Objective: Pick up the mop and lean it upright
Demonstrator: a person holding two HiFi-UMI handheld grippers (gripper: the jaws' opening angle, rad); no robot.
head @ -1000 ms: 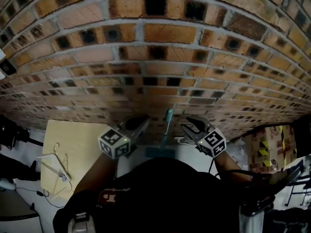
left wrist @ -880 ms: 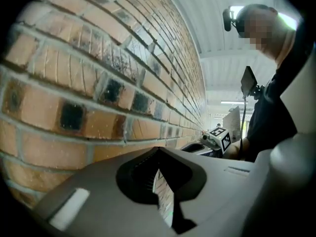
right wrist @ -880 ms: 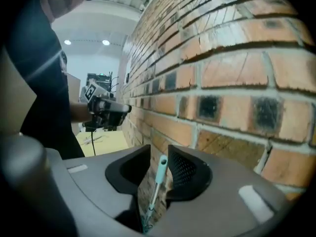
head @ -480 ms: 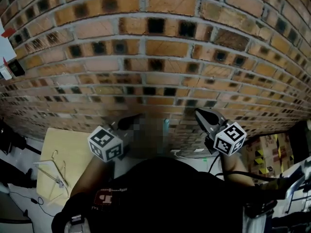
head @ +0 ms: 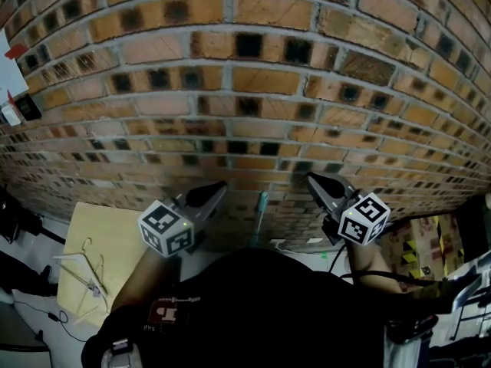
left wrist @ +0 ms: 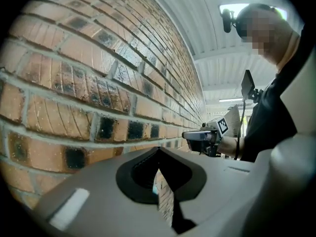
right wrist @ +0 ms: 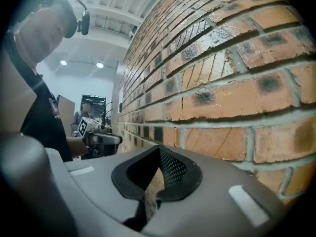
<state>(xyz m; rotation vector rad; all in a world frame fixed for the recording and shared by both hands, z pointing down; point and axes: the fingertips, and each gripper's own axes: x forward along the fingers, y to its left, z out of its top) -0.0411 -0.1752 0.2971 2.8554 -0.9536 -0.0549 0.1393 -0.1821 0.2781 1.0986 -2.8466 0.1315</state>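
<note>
The mop's handle, thin with a teal top end, stands upright against the brick wall, and nothing holds it. Its head is hidden below my body. My left gripper is to the left of the handle, shut and empty, its tip close to the bricks. My right gripper is to the right of the handle, also shut with nothing in it. In the left gripper view the closed jaws point along the wall toward the right gripper. The right gripper view shows its closed jaws and the left gripper beyond.
A pale wooden board lies at the lower left with wire hangers on it. A yellow-and-black striped object sits at the lower right. The wall is immediately ahead of both grippers.
The right gripper has shut and moved right, away from the mop handle. The left gripper has shifted slightly left. The handle stays leaning on the wall by itself.
</note>
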